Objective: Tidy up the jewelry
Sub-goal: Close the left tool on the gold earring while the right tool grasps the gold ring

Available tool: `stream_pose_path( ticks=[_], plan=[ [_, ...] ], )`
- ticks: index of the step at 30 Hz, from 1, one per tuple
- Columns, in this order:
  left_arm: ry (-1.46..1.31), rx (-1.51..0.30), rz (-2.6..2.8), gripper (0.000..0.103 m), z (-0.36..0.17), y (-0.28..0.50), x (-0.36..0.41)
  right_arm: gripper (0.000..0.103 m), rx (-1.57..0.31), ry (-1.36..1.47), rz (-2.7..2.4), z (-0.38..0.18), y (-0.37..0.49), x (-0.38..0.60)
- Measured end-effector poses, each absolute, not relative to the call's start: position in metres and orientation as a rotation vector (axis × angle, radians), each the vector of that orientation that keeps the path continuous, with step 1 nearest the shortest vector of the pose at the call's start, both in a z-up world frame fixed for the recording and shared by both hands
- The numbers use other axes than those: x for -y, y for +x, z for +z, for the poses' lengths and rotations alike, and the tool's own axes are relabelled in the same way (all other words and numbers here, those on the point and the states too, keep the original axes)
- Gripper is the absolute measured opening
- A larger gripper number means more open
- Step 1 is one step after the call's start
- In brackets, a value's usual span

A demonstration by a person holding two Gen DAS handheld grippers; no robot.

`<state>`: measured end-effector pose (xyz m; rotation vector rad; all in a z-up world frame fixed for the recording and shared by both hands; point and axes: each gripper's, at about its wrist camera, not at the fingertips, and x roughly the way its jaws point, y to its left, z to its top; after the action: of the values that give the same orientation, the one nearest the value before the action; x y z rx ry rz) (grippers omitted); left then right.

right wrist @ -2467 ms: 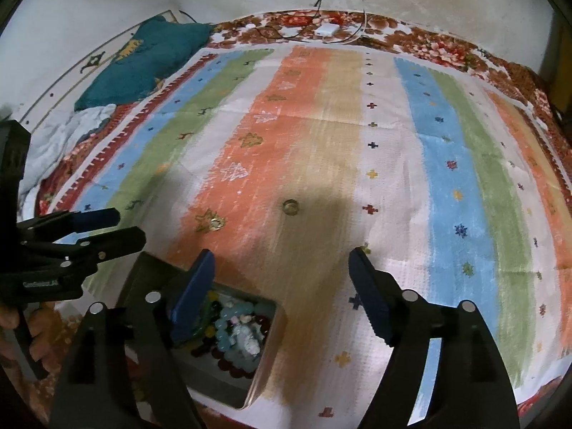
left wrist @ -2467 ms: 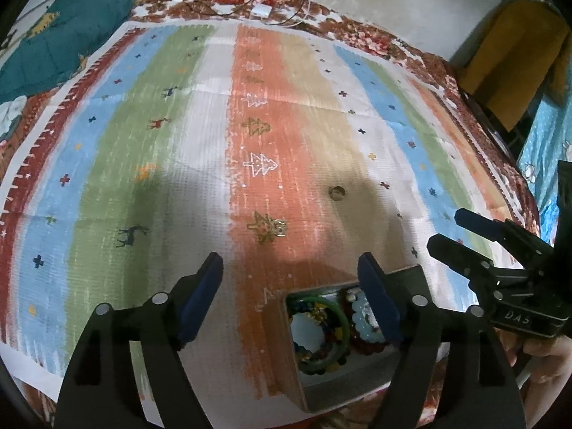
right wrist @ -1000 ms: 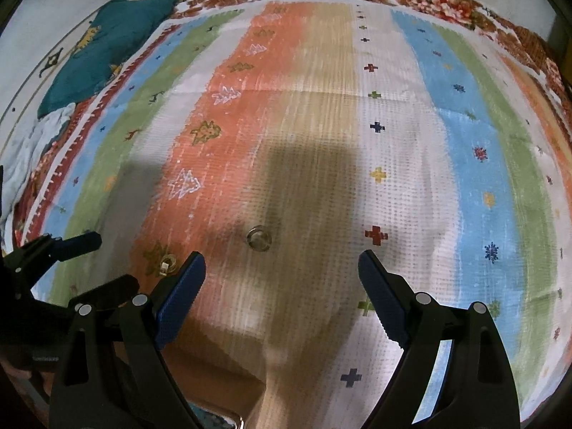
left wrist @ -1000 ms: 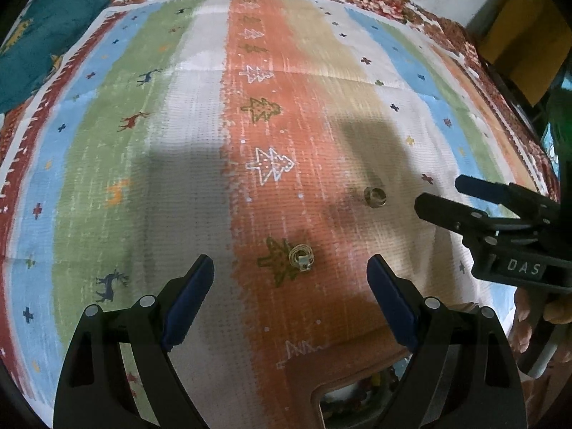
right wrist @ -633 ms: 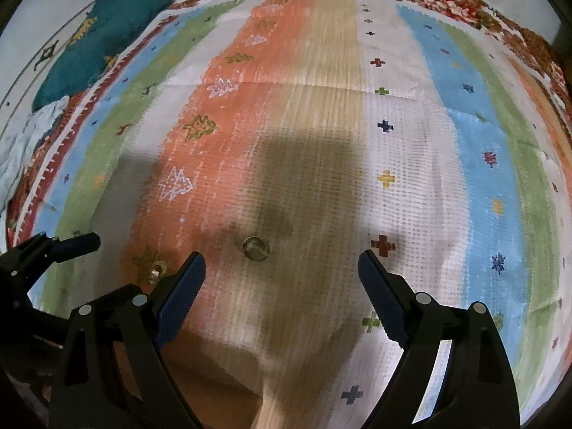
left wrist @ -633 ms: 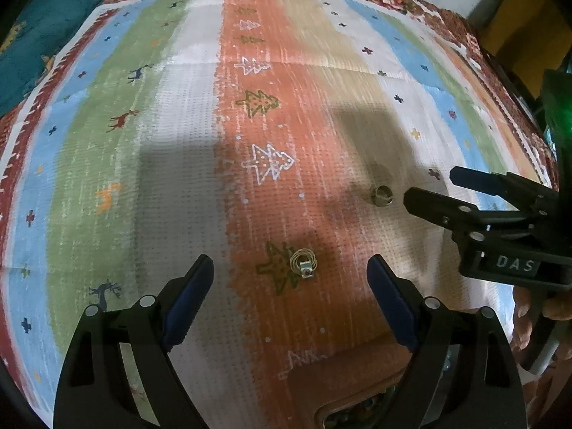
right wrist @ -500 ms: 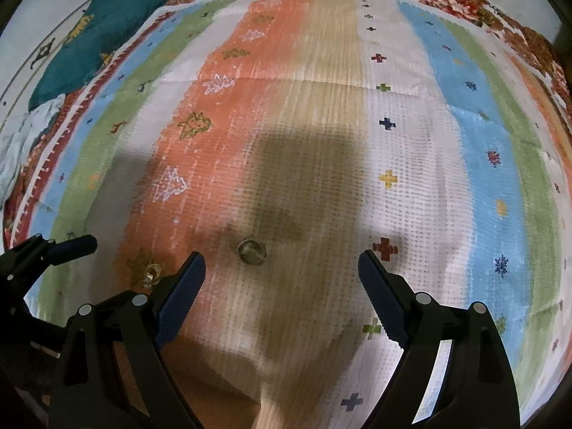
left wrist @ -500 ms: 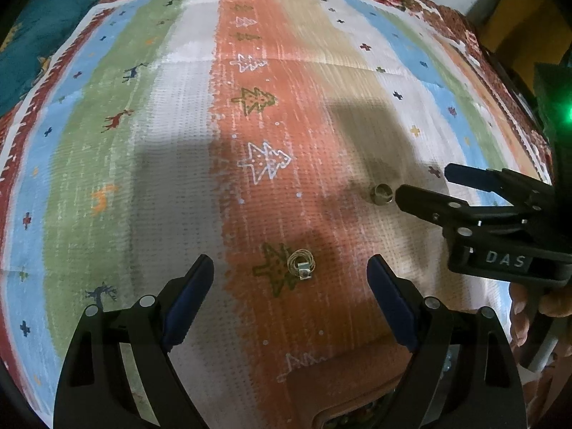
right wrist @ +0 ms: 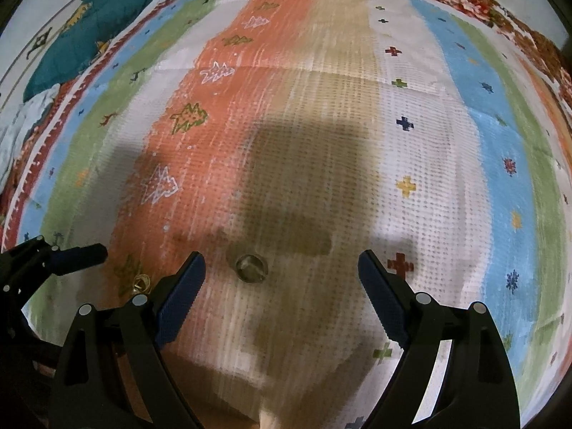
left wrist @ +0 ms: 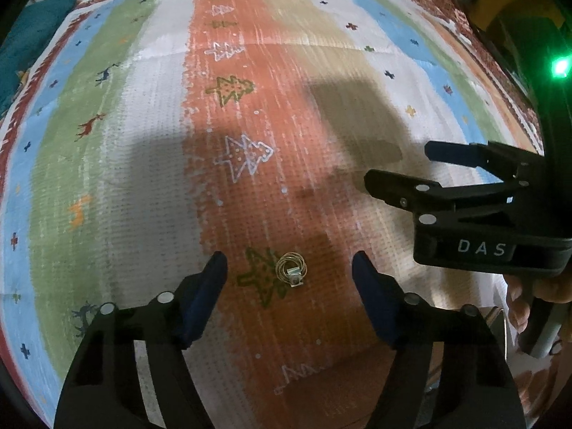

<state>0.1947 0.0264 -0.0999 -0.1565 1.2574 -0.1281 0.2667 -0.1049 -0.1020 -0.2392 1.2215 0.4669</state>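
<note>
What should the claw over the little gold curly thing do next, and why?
Probably sink a little lower, then pinch. The left claw hangs right over the gold coiled piece, which lies loose on the striped cloth between its open fingers, untouched. The jaws have just been closing in. The right claw waits open over the ring.

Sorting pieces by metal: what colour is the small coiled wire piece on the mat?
Gold-toned wire piece with a silvery clasp; left wrist view.
</note>
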Motion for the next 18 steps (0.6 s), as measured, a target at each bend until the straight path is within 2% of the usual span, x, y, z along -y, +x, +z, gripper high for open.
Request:
stream_pose_path(
  ticks=[16, 18],
  plan=[
    [-0.092, -1.291, -0.169, 0.039, -0.106, 0.201, -0.018, 0.087, -1.234, -0.303, 0.471, -0.119, 0.270, 0.091],
    [-0.076, -1.296, -0.171, 0.036, -0.106, 0.201, -0.016, 0.084, -1.236, -0.301, 0.472, -0.119, 0.271, 0.091]
  ],
)
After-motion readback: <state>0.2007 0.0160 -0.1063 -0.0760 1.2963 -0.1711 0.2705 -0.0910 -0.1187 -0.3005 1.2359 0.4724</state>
